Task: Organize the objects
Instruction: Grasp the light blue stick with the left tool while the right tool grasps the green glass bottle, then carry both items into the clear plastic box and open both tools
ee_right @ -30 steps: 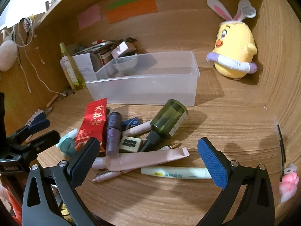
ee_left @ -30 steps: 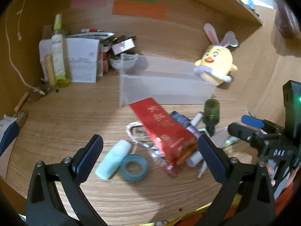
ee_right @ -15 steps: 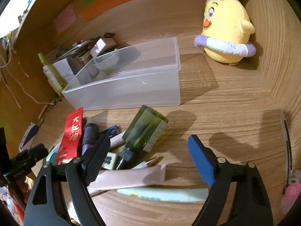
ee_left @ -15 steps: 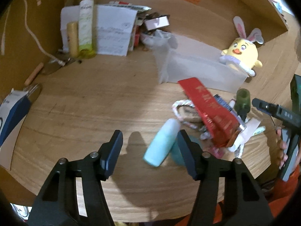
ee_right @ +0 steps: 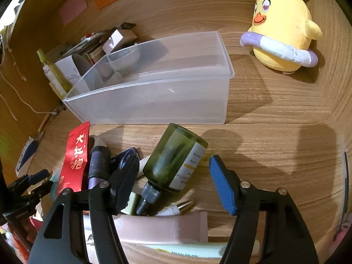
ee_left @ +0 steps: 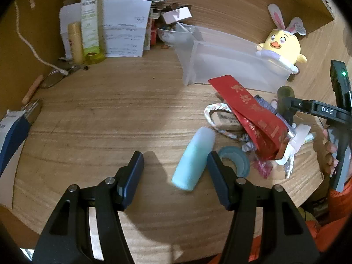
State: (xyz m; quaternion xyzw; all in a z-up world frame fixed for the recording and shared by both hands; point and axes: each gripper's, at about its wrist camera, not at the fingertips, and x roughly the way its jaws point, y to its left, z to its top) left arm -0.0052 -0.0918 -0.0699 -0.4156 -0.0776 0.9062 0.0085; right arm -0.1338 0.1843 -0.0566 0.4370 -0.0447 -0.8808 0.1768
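A pile of small items lies on the wooden desk in front of a clear plastic bin (ee_right: 154, 92) (ee_left: 231, 66). My left gripper (ee_left: 175, 165) is open, its jaws around the lower end of a light blue tube (ee_left: 194, 158), next to a teal tape roll (ee_left: 235, 161) and a red packet (ee_left: 248, 114). My right gripper (ee_right: 173, 176) is open, its jaws on either side of a dark green dropper bottle (ee_right: 173, 160) lying on its side. A pink tube (ee_right: 162, 228) and a purple tube (ee_right: 99, 167) lie close by. The bin looks empty.
A yellow plush chick (ee_right: 283, 28) stands right of the bin. Behind the bin are a bowl (ee_left: 176, 34), papers (ee_left: 123, 26), boxes and a green spray bottle (ee_left: 89, 22). Glasses (ee_left: 52, 79) lie at the left. Wooden walls close the back and right.
My left gripper has dropped towards the desk and narrowed around the light blue tube. My right gripper has moved forward and down, closing in around the green dropper bottle.
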